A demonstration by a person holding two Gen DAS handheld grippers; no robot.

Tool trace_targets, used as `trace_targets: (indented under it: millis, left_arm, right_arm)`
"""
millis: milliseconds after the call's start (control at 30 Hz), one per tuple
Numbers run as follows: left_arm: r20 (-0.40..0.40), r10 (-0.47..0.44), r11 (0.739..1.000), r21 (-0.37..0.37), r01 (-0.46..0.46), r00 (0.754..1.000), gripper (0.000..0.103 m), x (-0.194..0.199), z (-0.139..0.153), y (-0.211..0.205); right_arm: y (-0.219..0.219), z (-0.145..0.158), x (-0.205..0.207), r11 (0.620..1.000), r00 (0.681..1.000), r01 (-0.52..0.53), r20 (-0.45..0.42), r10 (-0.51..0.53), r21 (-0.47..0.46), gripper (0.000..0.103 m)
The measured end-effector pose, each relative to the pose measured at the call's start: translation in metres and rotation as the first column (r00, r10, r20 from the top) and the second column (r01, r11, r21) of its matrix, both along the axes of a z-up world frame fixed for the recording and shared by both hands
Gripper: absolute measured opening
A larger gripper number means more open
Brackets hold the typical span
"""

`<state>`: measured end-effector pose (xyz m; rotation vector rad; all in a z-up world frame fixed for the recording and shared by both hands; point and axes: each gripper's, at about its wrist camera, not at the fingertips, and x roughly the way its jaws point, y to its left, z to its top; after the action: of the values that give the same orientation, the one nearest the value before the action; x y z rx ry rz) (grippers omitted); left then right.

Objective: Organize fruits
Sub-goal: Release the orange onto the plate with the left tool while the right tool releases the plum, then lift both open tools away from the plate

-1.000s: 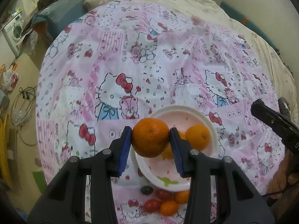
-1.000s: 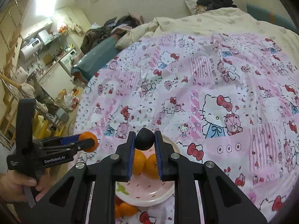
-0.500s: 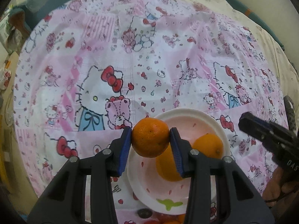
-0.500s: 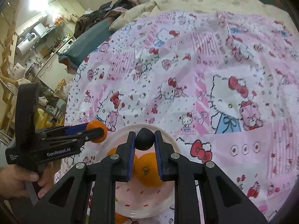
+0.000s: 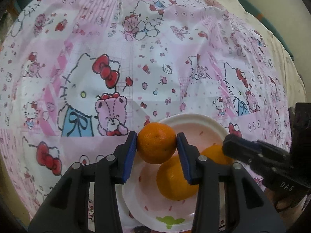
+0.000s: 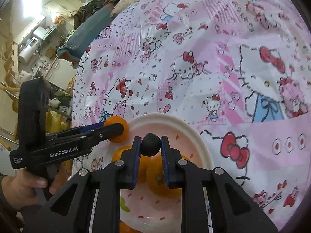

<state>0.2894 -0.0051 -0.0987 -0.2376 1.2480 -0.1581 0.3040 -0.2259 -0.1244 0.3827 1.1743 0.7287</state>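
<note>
Fruit fills both views. From the left wrist, the left gripper point(image 5: 157, 149) is clamped on an orange point(image 5: 156, 143), which hangs over the near-left rim of a white plate point(image 5: 196, 118) on a pink cartoon-print cloth point(image 5: 97, 48). Two more oranges lie on the plate: one point(image 5: 173, 182) partly behind the right-hand finger, another point(image 5: 212, 152) mostly covered by the tip of the right gripper point(image 5: 233, 145), which enters from the right edge; its jaws cannot be read from this side. A dark shape at the bottom edge, below the plate, is cut off and too small to name. From the right wrist, the right gripper point(image 6: 150, 147) grips a small dark round fruit point(image 6: 150, 147) above the plate point(image 6: 198, 141), and its jaws have just eased open slightly with the fruit between the pads. The plate's oranges point(image 6: 161, 184) are largely hidden behind the fingers. The left gripper point(image 6: 114, 131) appears at left, held by a hand point(image 6: 23, 186), its orange point(image 6: 116, 130) half hidden behind one finger. Room clutter beyond the cloth is blurred.
</note>
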Motion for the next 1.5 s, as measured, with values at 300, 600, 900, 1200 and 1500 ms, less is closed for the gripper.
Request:
trace_targets:
  millis: [300, 600, 900, 1200, 1500]
  left_arm:
    - [-0.025, -0.026, 0.998, -0.057, 0.024, 0.999, 0.038, 0.007, -0.006, -0.016]
    - [-0.019, -0.044, 0.998, -0.045, 0.043, 0.999, 0.068, 0.008, -0.010, -0.025]
    - [0.051, -0.041, 0.999, 0.007, 0.041, 0.998, 0.080, 0.000, 0.008, -0.023]
    - [0.133, -0.050, 0.994, 0.106, 0.036, 0.990, 0.080, -0.027, 0.026, -0.015]
    - [0.180, -0.093, 0.986, 0.156, 0.065, 0.979, 0.080, -0.057, 0.052, -0.014]
  right_arm:
    - [-0.022, 0.004, 0.001, 0.998, 0.998, 0.059, -0.017, -0.058, 0.026, 0.044]
    - [-0.054, 0.020, 0.002, 0.985, 0.986, 0.166, 0.017, -0.167, 0.047, 0.064]
    - [-0.059, 0.027, 0.001, 0.983, 0.982, 0.183, 0.034, -0.184, 0.032, 0.064]
    - [-0.056, 0.044, -0.027, 0.985, 0.982, 0.173, 0.084, -0.171, -0.022, 0.083]
    - [-0.050, 0.066, -0.045, 0.982, 0.980, 0.181, 0.099, -0.175, -0.054, 0.086]
